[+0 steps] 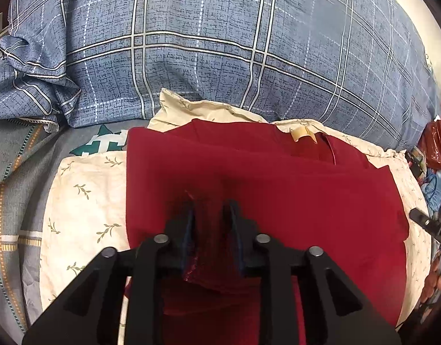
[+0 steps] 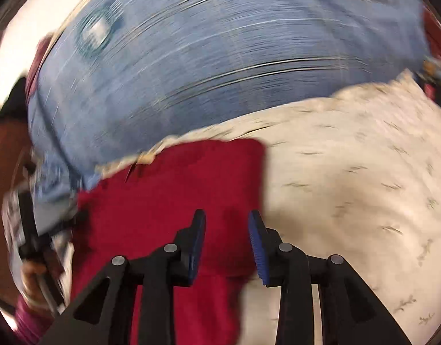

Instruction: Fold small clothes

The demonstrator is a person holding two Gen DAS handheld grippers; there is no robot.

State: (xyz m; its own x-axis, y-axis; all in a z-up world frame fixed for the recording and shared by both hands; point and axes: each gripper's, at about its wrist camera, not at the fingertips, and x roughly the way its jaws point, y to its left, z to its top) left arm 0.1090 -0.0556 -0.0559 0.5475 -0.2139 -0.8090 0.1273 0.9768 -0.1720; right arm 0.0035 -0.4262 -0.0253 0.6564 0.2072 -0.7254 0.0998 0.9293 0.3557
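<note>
A dark red garment [image 1: 277, 195] lies partly folded on a cream leaf-print pillow [image 1: 85, 201]. A tan neck label [image 1: 302, 135] shows at its far edge. My left gripper [image 1: 210, 204] is shut on a raised fold of the red cloth, which bunches between its blue pads. In the blurred right wrist view the red garment [image 2: 174, 195] lies left of centre. My right gripper [image 2: 227, 218] is open and empty just above the garment's right edge. The other gripper's black body [image 2: 30, 241] shows at the far left.
A blue plaid quilt [image 1: 220, 43] is heaped behind the pillow and also shows in the right wrist view [image 2: 220, 43]. A grey striped sheet [image 1: 16, 187] lies to the left. Red bags and clutter [image 1: 435, 149] sit at the right edge. Cream pillow surface [image 2: 349, 187] extends right.
</note>
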